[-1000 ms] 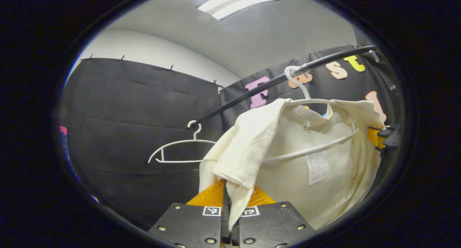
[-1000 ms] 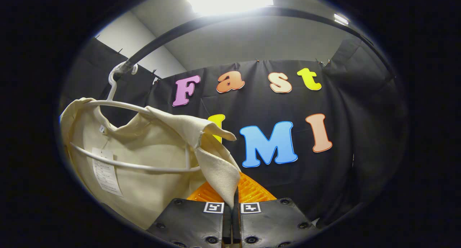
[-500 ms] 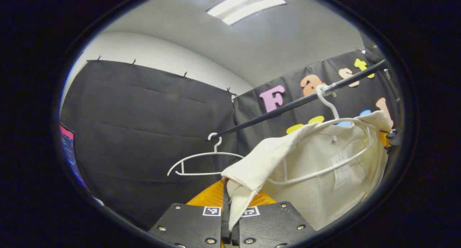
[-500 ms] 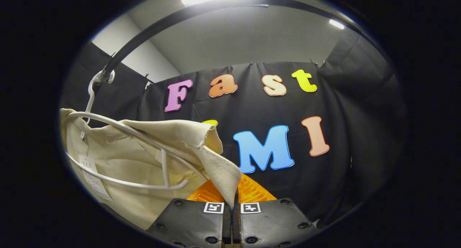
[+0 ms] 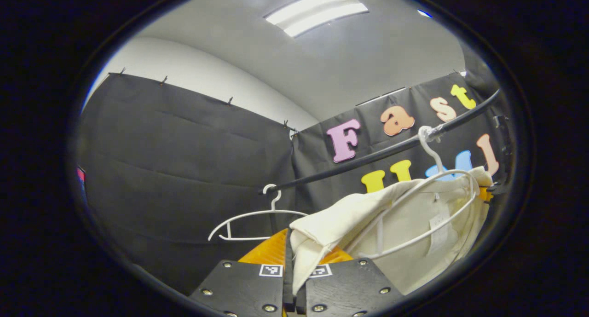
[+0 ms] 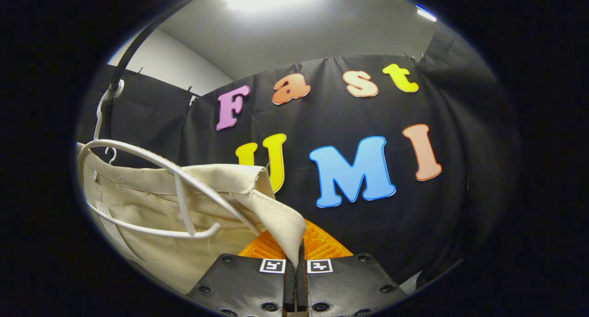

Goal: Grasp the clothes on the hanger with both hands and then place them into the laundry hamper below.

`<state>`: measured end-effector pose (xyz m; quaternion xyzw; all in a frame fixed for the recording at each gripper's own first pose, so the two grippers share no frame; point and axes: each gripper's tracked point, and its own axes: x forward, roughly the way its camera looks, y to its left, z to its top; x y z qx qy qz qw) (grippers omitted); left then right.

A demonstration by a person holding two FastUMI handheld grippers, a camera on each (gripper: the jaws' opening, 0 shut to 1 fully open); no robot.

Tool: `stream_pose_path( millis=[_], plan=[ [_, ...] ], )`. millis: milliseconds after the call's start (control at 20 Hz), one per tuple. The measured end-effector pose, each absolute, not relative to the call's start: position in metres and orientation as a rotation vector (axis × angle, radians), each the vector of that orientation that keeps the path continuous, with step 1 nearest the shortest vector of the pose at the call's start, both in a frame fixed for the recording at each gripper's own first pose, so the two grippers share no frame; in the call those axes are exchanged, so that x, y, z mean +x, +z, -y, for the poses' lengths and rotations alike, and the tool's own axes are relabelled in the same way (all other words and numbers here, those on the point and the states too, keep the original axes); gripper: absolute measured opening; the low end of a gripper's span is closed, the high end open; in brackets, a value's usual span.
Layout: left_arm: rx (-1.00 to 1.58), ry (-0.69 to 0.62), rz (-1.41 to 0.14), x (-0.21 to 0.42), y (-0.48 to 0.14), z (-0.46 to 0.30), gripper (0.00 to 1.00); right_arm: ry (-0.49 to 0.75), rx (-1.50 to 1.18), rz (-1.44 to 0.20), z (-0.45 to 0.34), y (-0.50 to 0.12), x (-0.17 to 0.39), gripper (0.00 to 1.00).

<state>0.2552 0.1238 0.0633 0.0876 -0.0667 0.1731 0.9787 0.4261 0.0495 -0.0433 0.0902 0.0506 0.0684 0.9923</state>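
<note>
A cream garment hangs partly off a white hanger, whose hook sits on a black rail. My left gripper is shut on a fold of the garment's one shoulder. In the right gripper view the same cream garment spreads at lower left with the white hanger bare above the cloth. My right gripper is shut on the garment's other shoulder edge. The other gripper shows small at the far right of the left gripper view, at the garment's far end.
A second, bare white hanger hangs farther left on the rail. Black cloth walls close the booth on the left and back. A ceiling light glows overhead. The black rail curves up the left in the right gripper view.
Both grippers have moved down with the garment's shoulders, so the cloth has slid lower and the hanger's arms now stand bare above it. Both stay shut on the cloth.
</note>
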Motion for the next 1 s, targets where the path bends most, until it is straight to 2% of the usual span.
stream_pose_path(
  millis=[50, 650, 1000],
  plan=[
    [0.163, 0.335, 0.126, 0.261, 0.059, -0.127, 0.03, 0.147, 0.186, -0.121, -0.051, -0.051, 0.426, 0.03],
    [0.134, 0.359, -0.022, 0.250, -0.024, -0.159, 0.04, 0.163, 0.105, -0.224, -0.070, -0.117, 0.395, 0.02],
    [0.091, 0.290, -0.083, 0.224, -0.052, -0.145, 0.04, 0.222, 0.072, -0.260, -0.099, -0.124, 0.322, 0.03]
  ],
)
